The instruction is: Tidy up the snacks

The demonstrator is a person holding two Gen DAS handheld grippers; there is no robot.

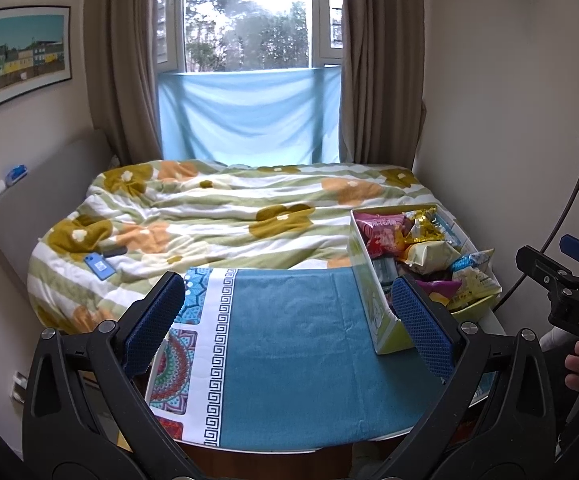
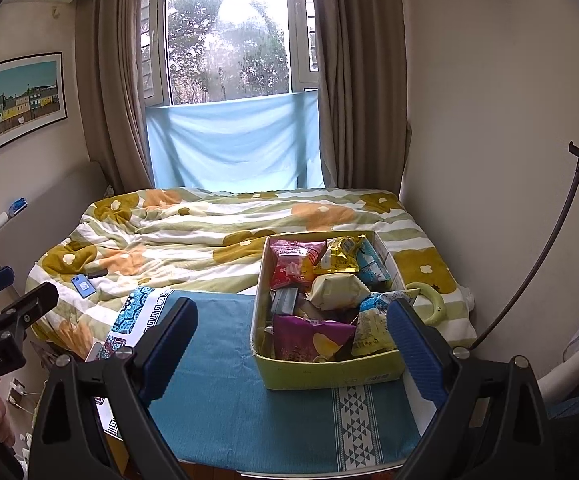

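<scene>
- Left gripper [image 1: 289, 320]: jaws spread wide, nothing between the blue pads; it hovers over the near edge of the table, pointing toward the far window.
- Right gripper [image 2: 291, 344]: jaws likewise spread and holding nothing; it hovers at the near edge, with the near end of the box [image 2: 329, 374] showing between its fingers.
- Pose: both grippers are held level, side by side and well apart. A hand [image 1: 577, 364] grips the right tool at the right edge of the left wrist view.
- Below the grippers: a teal cloth [image 1: 289, 340] covers the table; its open stretch left of the box carries no packet.
- Task items: the yellow-green cardboard box stands on the right side of the cloth, its far end reaching toward the bed [image 2: 169, 232].
- Snacks [image 2: 321, 292]: all visible packets sit inside the box, heaped loosely: pink, gold, pale yellow, light blue, purple. None lies on the cloth or bed.
- Progress, as a judgement: this fits either a jumbled box awaiting sorting or packets gathered into it at the end. The pictures do not settle which.
- Outward: a green ring [image 2: 433, 300] lies right of the box; a blue card [image 2: 82, 286] lies on the bed at left.
</scene>
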